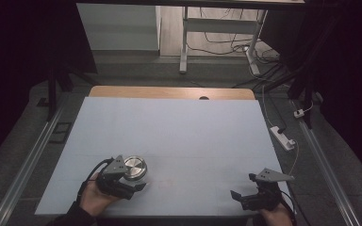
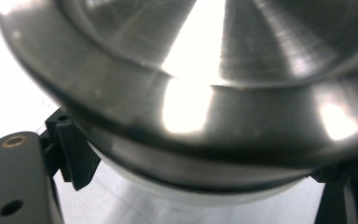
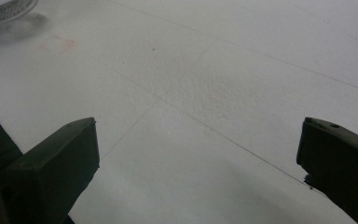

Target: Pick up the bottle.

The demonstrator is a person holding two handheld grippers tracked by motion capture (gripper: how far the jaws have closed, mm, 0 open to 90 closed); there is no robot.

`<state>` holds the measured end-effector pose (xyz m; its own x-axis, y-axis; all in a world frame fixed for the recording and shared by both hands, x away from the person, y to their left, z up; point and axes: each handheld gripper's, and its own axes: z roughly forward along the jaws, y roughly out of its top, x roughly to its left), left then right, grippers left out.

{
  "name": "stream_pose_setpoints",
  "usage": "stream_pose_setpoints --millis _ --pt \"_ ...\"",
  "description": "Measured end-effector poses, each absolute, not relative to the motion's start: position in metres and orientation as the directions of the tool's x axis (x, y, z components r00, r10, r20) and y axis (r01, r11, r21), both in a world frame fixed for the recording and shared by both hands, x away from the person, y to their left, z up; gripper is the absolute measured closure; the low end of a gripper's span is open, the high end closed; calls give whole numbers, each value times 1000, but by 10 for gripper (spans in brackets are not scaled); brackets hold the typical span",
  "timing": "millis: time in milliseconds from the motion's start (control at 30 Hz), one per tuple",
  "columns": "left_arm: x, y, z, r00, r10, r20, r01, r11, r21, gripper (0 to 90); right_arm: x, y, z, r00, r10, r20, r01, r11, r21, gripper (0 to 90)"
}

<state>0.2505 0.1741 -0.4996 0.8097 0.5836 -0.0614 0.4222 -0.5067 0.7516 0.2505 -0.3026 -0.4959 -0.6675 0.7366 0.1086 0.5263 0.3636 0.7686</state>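
Observation:
A round shiny steel piece [image 1: 135,167] with a domed top sits low at the near left of the pale blue table cover [image 1: 169,127]. My left gripper [image 1: 133,179] is shut on it. In the left gripper view the steel piece [image 2: 205,70] looms very close, with my left gripper [image 2: 205,186] spanning it and a ribbed black pad [image 2: 74,154] pressed against its rim. At the near right my right gripper [image 1: 246,195] rests open over the cover. The right gripper [image 3: 196,154] has bare cover between its fingers, and the steel piece [image 3: 7,10] lies far off at the top left.
A faint reddish mark [image 1: 168,182] is on the cover between the two hands. A wooden strip [image 1: 169,92] lines the table's far edge. On the floor to the right lie a white power strip [image 1: 283,137] and cables; desk legs [image 1: 184,42] stand beyond.

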Motion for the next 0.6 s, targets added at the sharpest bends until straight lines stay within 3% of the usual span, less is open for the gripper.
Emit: stream_pose_setpoints --millis 600 --pt "272 144 -461 868 494 -45 345 -537 769 157 251 -303 -496 -667 736 111 524 359 772 0"
